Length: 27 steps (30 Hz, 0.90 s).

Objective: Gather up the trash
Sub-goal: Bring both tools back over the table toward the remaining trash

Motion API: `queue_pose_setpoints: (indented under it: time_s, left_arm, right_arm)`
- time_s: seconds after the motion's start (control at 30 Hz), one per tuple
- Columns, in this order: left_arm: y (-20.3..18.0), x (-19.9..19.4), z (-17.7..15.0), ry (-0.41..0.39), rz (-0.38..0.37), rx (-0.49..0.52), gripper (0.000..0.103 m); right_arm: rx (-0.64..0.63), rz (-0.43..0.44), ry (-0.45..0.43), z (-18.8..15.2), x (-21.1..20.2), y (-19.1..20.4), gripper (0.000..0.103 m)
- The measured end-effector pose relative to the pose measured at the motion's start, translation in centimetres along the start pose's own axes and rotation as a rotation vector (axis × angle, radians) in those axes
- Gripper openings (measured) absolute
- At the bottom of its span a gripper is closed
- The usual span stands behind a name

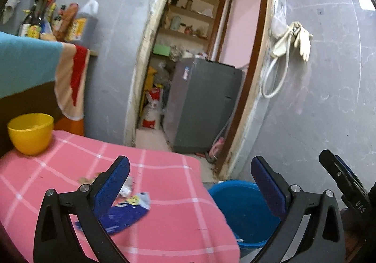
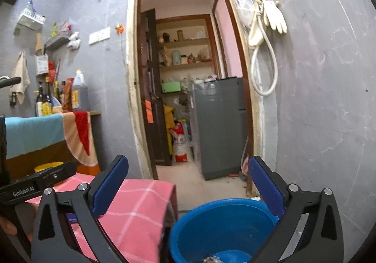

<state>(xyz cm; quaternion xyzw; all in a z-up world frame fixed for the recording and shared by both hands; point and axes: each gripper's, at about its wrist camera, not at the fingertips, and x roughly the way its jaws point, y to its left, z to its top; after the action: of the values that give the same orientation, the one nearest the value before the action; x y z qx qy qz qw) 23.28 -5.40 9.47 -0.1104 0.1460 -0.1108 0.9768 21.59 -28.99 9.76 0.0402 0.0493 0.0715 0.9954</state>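
A crumpled blue wrapper (image 1: 127,212) lies on the pink checked tablecloth (image 1: 164,220) near the table's right edge, with small scraps (image 1: 125,189) just beyond it. The left gripper (image 1: 190,183) hangs above with its jaws spread wide and nothing between them, its left finger over the wrapper. Right of the table, lower down, stands a blue bucket (image 2: 225,227) with a little litter (image 2: 212,258) in its bottom; the right gripper (image 2: 188,183) hovers over it, likewise wide open and empty. A yellow bowl (image 1: 30,132) sits at the table's far left.
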Motion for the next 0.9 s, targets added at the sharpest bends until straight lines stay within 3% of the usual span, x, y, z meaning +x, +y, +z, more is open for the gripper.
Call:
queue_pose_setpoints:
  time_s: [0.53, 0.8, 0.9]
  left_arm:
    - [6.4, -6.8, 1.1, -0.125, 0.146, 0.057, 0.101]
    - [10.0, -7.0, -0.4, -0.092, 0.248, 0.105, 0.101]
    - [11.2, -6.4, -1.1, -0.053, 0.255, 0.099, 0.101]
  right_arm:
    - [-0.047, 0.13, -0.114, -0.3, -1.2, 7.9, 0.103]
    - [-0.083, 0.175, -0.051, -1.7, 1.2, 11.1, 0.103]
    - [-0.104, 0.191, -0.008, -2.3, 2.6, 12.1, 0.103]
